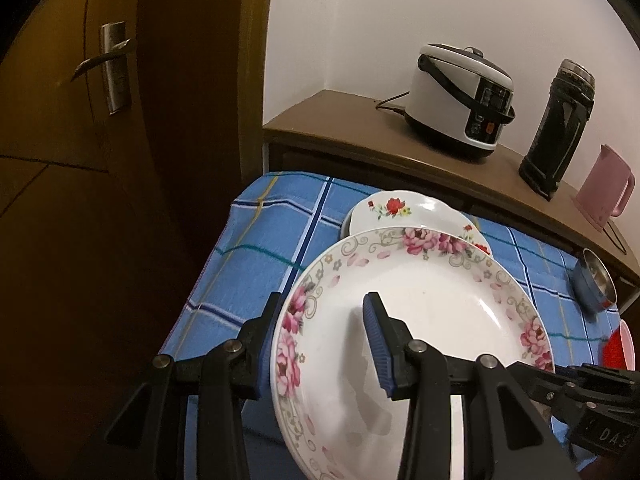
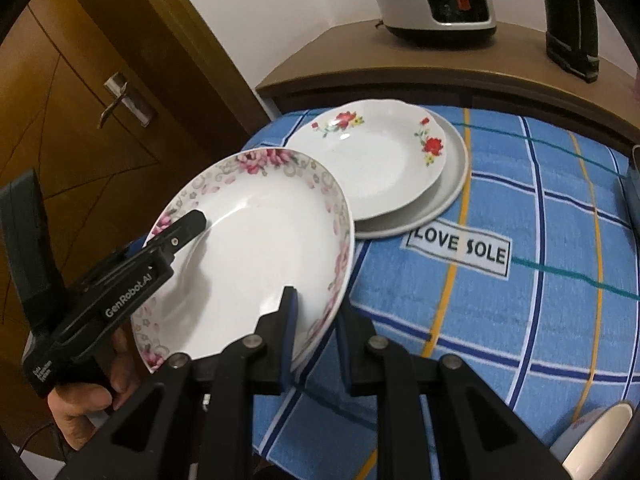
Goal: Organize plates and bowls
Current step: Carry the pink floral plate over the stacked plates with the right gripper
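A: Pink-flowered plate point(image 1: 420, 320), left wrist view: the left gripper point(image 1: 320, 344) straddles its rim, one pad under, one on the face, holding it tilted above the blue checked cloth point(image 1: 256, 248). Beyond sits the red-flowered plate point(image 1: 404, 212).

B: Right wrist view: the right gripper point(image 2: 316, 336) brackets the near rim of that plate point(image 2: 256, 248), jaws narrow; whether they pinch, I cannot tell.

A: The red-flowered plate point(image 2: 376, 160) tops a plain grey plate point(image 2: 452, 184). I'd level first, centre over the stack, lower gently, then release.
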Demonstrator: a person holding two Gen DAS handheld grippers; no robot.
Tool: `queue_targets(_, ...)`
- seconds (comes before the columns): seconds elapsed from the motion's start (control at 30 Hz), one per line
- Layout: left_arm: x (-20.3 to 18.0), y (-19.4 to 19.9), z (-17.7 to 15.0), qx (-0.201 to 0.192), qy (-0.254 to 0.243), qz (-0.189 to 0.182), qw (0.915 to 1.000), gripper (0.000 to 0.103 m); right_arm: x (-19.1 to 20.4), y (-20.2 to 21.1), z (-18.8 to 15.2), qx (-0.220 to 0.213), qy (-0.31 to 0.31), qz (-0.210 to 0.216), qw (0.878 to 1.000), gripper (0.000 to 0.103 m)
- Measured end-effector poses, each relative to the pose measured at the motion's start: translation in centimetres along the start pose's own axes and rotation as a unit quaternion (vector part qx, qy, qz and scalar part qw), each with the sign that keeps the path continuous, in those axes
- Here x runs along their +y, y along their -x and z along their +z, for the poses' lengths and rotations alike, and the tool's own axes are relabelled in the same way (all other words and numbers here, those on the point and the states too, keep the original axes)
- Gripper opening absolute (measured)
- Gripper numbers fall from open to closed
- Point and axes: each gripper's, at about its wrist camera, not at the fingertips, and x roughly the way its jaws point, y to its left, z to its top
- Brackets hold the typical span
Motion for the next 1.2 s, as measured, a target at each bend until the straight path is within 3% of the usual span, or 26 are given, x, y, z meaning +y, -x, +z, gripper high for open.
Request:
queue_targets(0.33,-3.8,-3.7,3.6,-0.008,-0.027,-0.018,0.9994,0.043,-3.0,-0.4,2.6,-0.031,-0.059,-0.003,0.998,0.018)
queue_targets(0.67,-6.0,-9.1,5.6,0.016,-0.036,-0.033,0.9987,0.043,-7.2,-1.6,5.4,-0.058,-0.121,-0.028,0.99,0.018)
queue_targets(1.2,-6.7,-12.4,5.6,0.032,-0.04,-0.022,0.9984,0.043,-8.6,-3.8,6.6,-0.051,-0.128,-0.071,0.988,0.018)
